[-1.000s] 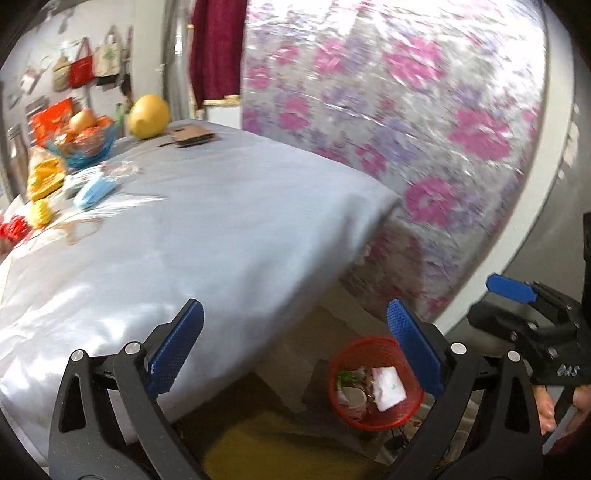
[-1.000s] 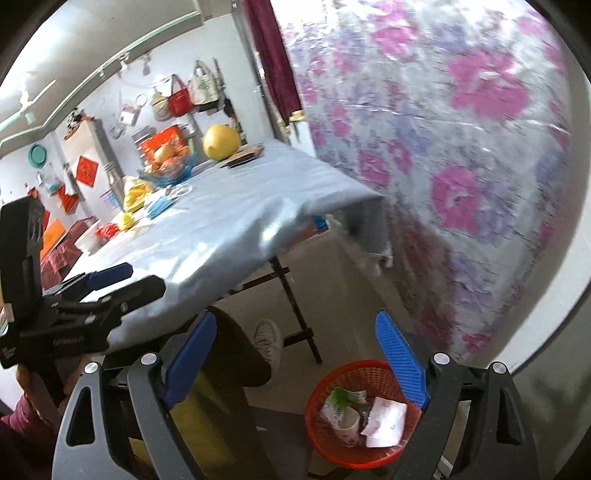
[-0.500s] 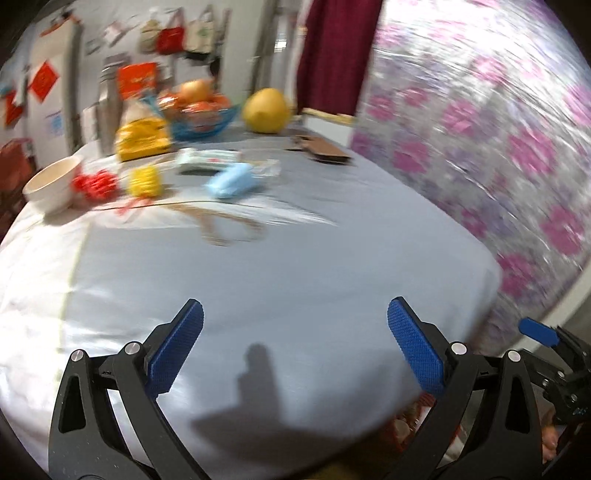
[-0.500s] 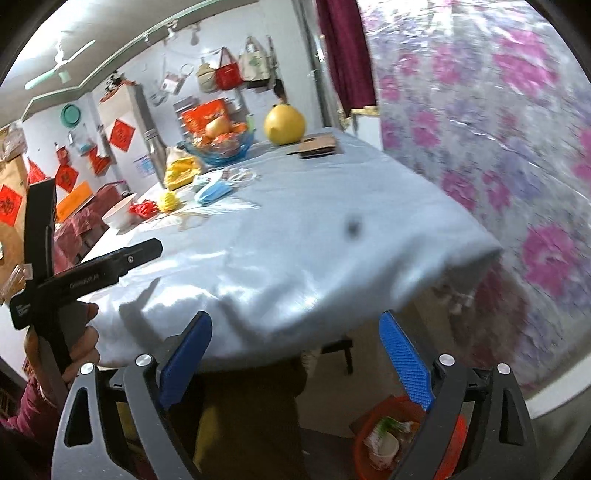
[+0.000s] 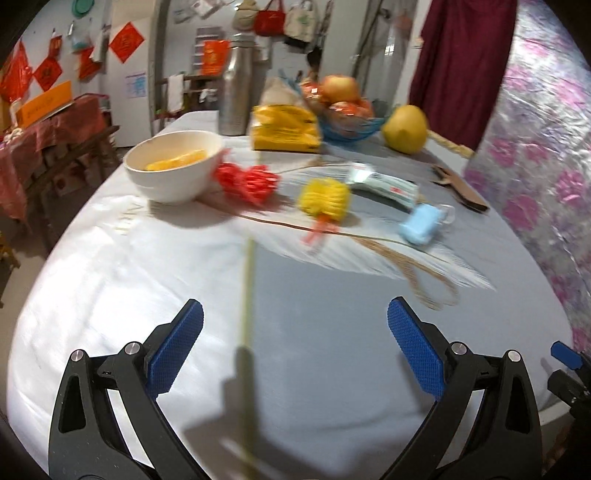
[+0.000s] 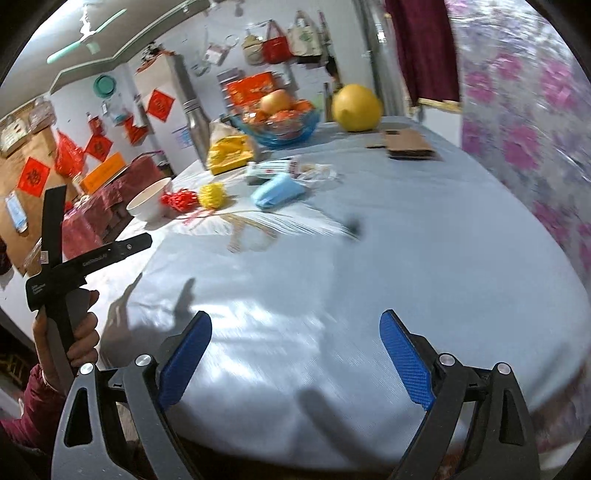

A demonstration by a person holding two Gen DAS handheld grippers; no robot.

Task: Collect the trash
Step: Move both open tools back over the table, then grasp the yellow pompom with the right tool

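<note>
Trash [image 5: 324, 196] beyond open left gripper [image 5: 295, 350]

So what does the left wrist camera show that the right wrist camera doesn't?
Only the left wrist view shows the orange pieces inside the white bowl and a thin green stalk lying on the cloth.

Only the right wrist view shows a hand holding the left claw's handle, and the ceiling fan.

Both show the yellow netting, red netting, blue mask, the big yellow fruit and open, empty claws.
</note>
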